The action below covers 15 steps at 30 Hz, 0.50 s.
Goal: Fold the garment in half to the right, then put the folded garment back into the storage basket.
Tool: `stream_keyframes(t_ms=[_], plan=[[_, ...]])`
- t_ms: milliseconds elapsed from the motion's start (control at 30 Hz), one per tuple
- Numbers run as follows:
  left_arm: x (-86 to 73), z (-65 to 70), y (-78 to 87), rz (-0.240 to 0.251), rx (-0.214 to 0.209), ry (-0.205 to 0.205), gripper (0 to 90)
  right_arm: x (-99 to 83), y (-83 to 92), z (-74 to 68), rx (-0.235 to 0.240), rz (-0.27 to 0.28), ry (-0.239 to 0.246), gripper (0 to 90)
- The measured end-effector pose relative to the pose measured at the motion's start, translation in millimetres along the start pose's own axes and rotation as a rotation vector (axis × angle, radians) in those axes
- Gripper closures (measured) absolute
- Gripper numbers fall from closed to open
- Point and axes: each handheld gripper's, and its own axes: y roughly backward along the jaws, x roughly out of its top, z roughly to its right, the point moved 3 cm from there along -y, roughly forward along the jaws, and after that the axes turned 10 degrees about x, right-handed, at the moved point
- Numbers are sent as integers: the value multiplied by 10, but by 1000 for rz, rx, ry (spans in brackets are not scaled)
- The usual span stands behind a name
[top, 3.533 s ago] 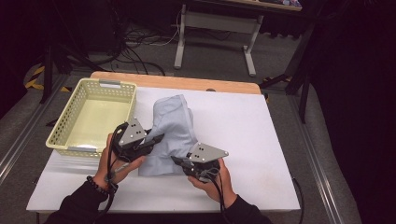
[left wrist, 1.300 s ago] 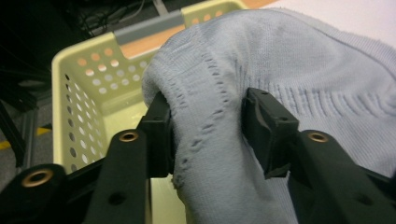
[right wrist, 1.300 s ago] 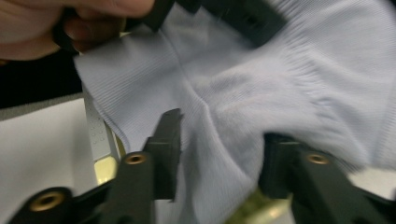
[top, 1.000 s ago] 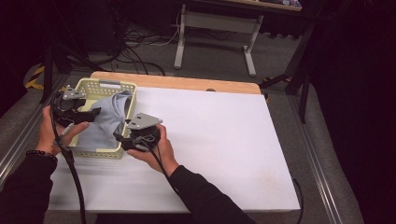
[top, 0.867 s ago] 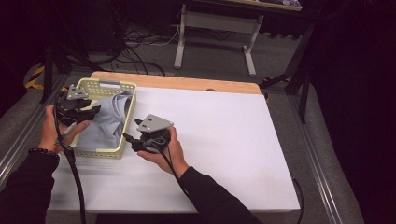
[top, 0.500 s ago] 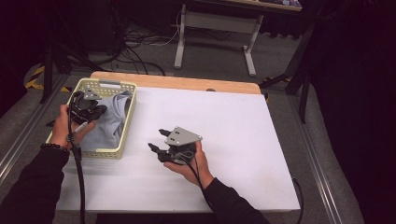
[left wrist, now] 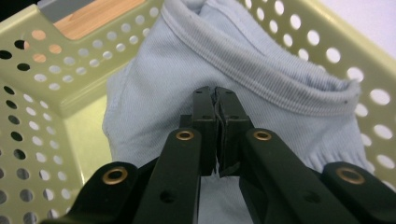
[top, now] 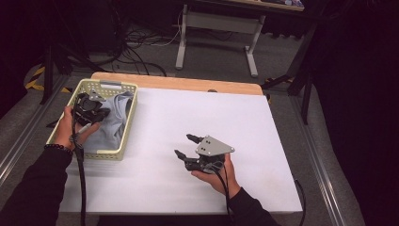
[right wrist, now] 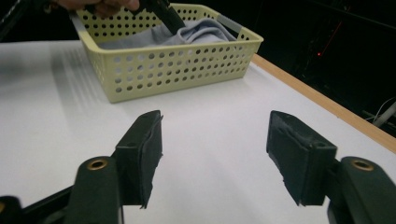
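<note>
A light blue garment (top: 112, 126) lies crumpled inside the pale yellow perforated basket (top: 130, 117) at the table's left. My left gripper (top: 99, 113) is in the basket, its jaws pressed together just above the cloth (left wrist: 154, 93); the tips (left wrist: 215, 93) meet with nothing seen between them. My right gripper (top: 184, 145) is over bare table near the middle, pointing toward the basket (right wrist: 177, 70). It is open; its jaws have just been opening, with nothing between them (right wrist: 215, 140). The garment (right wrist: 196, 32) shows over the basket rim, with the left gripper (right wrist: 163, 11) above it.
The white table top (top: 263, 122) has a wooden strip (top: 188, 84) along its far edge. Metal rails run along the table's left and right sides. Desk legs and cables lie on the floor beyond.
The garment went from the table into the basket. My right gripper has drawn away rightward to mid-table. My left gripper has shifted a little inside the basket and shut.
</note>
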Motion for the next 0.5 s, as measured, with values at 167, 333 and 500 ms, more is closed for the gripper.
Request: stream_keyframes(t_ms=[167,333,500], plan=[[-1,-19,105,43,3,10,864,38,149,43,-21,21,2,316],[-40,-10,228,130,-1,42,881,68,262,96,-57,16,13,302],[-79,63,378,213,1,54,879,66,371,134,-93,14,19,291]])
